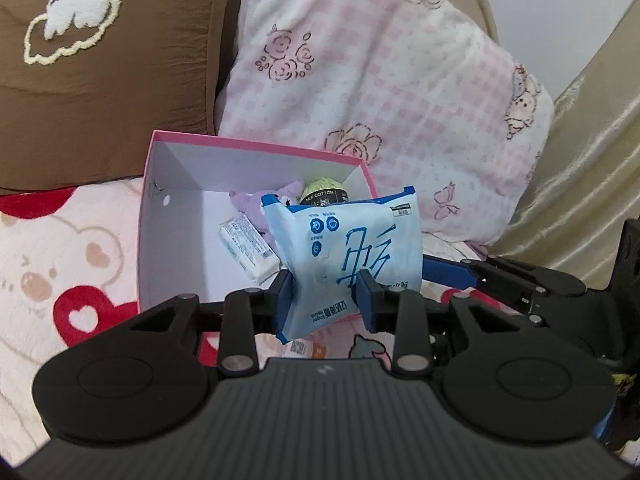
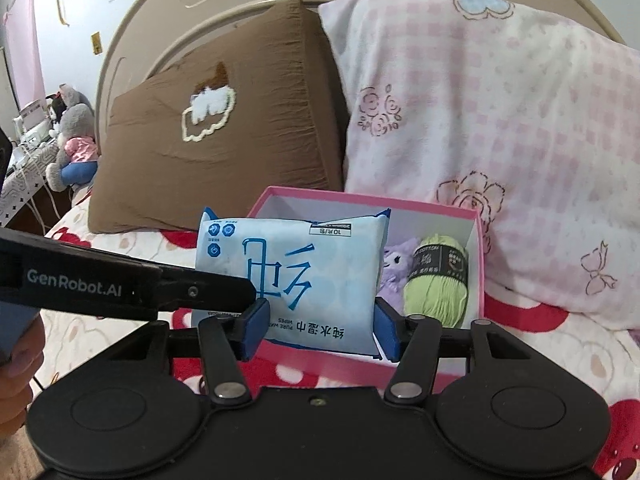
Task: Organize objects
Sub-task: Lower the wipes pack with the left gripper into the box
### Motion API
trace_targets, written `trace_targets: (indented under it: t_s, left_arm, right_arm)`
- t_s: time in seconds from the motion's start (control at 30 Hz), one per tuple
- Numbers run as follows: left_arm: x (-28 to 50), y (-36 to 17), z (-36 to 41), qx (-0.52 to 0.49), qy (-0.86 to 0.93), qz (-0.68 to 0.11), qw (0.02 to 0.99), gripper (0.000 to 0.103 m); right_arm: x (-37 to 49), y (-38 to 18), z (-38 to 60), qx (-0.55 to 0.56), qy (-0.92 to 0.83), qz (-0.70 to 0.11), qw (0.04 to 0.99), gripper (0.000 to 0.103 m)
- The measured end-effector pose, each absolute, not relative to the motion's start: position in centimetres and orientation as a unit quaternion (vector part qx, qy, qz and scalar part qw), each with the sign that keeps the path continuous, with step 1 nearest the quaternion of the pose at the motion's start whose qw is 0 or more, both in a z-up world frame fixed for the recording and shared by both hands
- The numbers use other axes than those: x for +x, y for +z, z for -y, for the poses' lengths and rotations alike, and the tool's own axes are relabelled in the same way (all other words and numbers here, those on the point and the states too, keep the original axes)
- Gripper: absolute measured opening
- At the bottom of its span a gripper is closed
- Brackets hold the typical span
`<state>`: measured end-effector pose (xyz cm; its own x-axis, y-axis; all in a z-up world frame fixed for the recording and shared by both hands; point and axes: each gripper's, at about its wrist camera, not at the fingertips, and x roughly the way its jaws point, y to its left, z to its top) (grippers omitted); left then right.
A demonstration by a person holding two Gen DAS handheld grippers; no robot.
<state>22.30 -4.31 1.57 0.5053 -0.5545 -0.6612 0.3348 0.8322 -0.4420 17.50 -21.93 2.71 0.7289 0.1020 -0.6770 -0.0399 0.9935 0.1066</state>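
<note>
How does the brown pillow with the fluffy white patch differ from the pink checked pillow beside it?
The brown pillow is dark and plain apart from one fluffy white patch; the pink checked pillow is pale, printed all over with roses and bows. The brown pillow sits left, the checked one right. Both lean against the beige headboard.

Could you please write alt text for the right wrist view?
Both tools grip a blue wipes pack above an open pink box on a bed. The box holds green yarn and a purple plush; brown and pink pillows lean behind.
</note>
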Motion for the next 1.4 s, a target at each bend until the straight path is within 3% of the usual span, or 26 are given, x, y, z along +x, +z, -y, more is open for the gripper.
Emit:
trace_targets:
  t_s: [0.87, 1.4]
  left_arm:
    - [31.2, -10.7, 6.0, -0.202, -0.247, -0.529, 0.786, 0.032]
    - [33.3, -13.3, 7.9, -0.158, -0.223, -0.564, 0.780, 0.032]
  right_arm:
    - [25.3, -7.6, 26.9, 0.122, 0.008, -0.494, 0.861, 0.059]
    - [27.1, -10.1, 27.5, 0.110, -0.006, -0.515, 0.850, 0.039]
